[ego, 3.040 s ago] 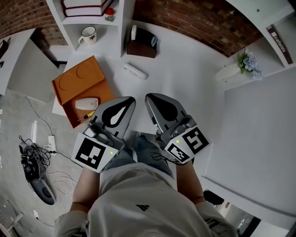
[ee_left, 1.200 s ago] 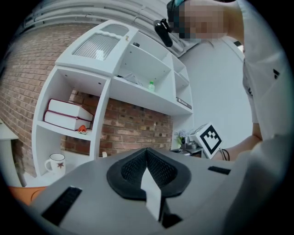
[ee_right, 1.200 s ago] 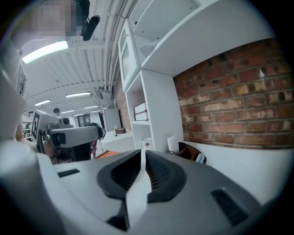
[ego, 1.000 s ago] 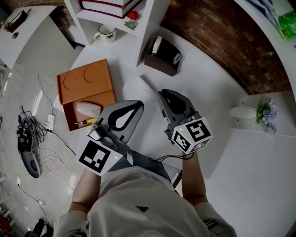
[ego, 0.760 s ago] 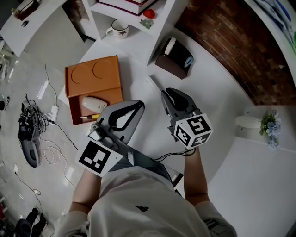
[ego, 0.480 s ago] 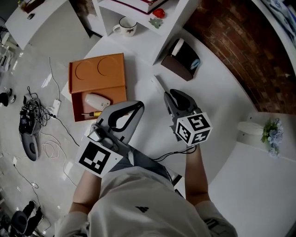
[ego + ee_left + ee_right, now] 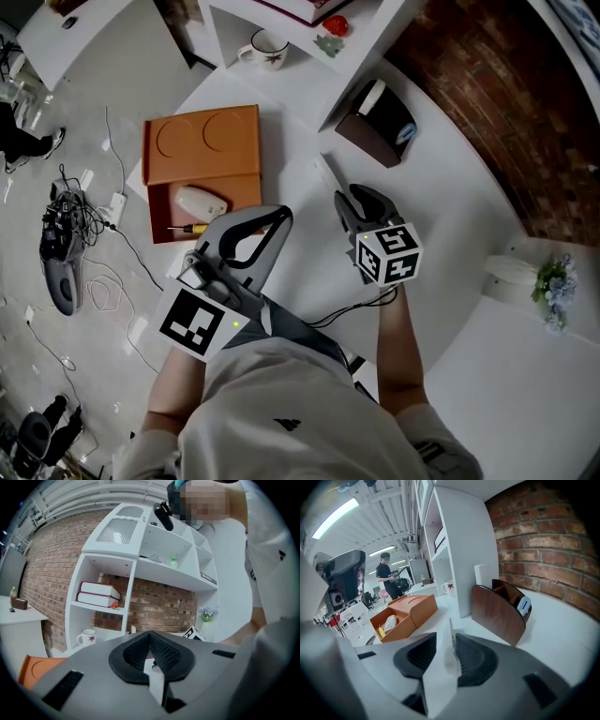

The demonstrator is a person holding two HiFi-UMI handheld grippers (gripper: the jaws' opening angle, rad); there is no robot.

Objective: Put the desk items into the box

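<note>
Two tongs over the white worktop | head view: left tongs tips together; right tongs just short of the white bar; orange box open, far left (mouse inside) | left gripper view: pads meet, nothing held | right gripper view: jaws part-open, just been opening, bar in the gap, ungripped.

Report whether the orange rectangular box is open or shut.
Open: the orange box shows a white mouse and yellow-handled screwdriver inside.

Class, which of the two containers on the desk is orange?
The flat box at the desk's edge, holding a mouse; the upright holder beside the shelf is dark brown.
</note>
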